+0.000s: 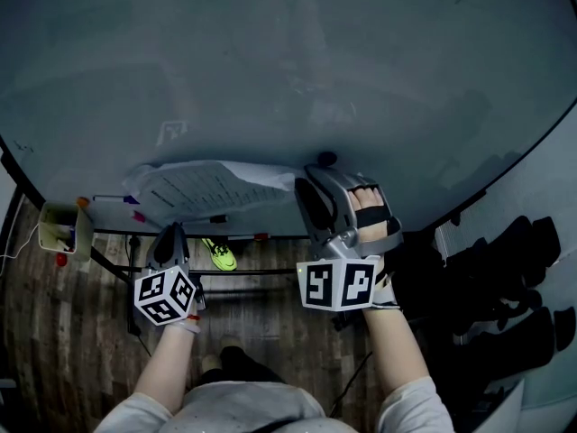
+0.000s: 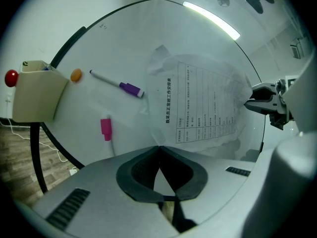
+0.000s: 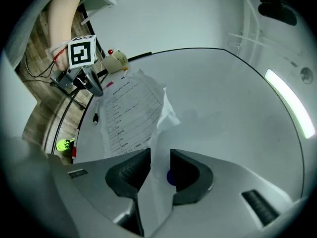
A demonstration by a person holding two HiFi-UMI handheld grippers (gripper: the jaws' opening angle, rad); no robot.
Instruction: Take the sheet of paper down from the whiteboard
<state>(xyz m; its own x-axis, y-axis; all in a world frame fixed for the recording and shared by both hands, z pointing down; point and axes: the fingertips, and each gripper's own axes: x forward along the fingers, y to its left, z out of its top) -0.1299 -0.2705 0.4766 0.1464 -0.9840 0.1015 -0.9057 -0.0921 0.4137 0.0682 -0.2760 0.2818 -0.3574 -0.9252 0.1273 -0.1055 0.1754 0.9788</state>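
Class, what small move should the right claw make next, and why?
Probably close the right claw on the blue magnet: its jaws stand apart around that magnet, which seems to pin the sheet of paper to the whiteboard.

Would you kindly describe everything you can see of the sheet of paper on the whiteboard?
The sheet of paper is white, thin, wrinkled and printed with a ruled table. It lies against the whiteboard, and one edge is crumpled. That edge runs between the jaws of the open right hand-held gripper, beside a blue disc.
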